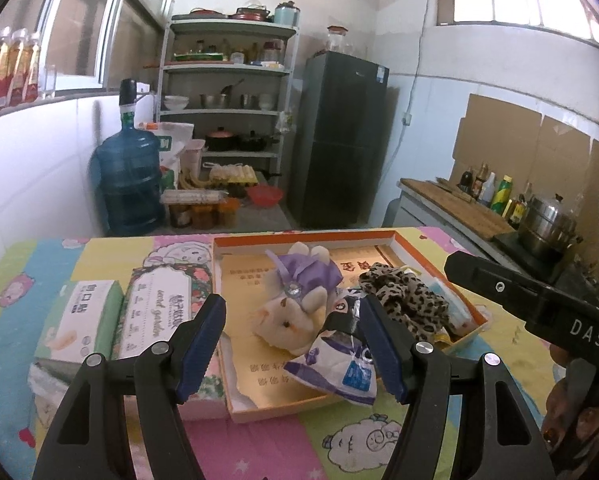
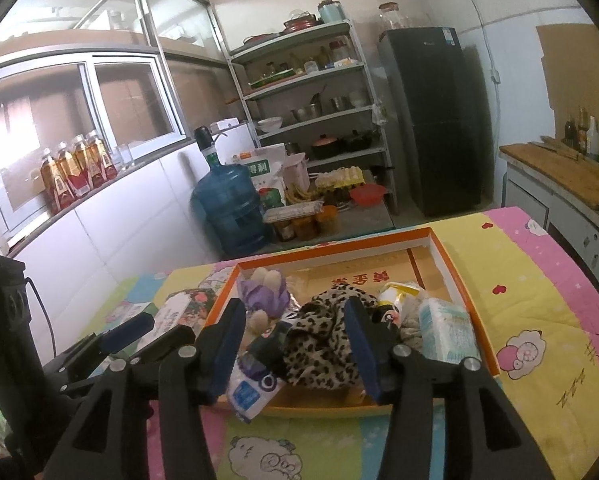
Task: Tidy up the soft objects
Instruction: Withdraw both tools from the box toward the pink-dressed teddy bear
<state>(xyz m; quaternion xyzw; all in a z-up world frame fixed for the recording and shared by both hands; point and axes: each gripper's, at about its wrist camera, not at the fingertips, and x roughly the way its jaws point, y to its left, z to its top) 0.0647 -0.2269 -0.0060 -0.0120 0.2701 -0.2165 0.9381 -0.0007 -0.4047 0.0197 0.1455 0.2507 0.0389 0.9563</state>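
A shallow orange-rimmed box (image 1: pixel 235 400) (image 2: pixel 451 272) lies on the quilt-covered table. Inside it are a plush bunny in a purple dress (image 1: pixel 295 308) (image 2: pixel 263 292), a leopard-print cloth (image 1: pixel 403 296) (image 2: pixel 323 340), a white and purple packet (image 1: pixel 335 364) (image 2: pixel 251 384) and a pale tissue pack (image 2: pixel 447 332). My left gripper (image 1: pixel 293 344) hovers open over the box's near edge, with the bunny and packet beyond its fingers. My right gripper (image 2: pixel 295 344) stands open above the leopard cloth, its pads not touching it.
Two tissue packs (image 1: pixel 87 320) (image 1: pixel 155 308) lie left of the box on the cartoon quilt (image 1: pixel 259 448). Behind the table stand a blue water jug (image 1: pixel 127 176), a shelf rack (image 1: pixel 227 92) and a dark fridge (image 1: pixel 339 136). A counter with a steel pot (image 1: pixel 547 224) is at the right.
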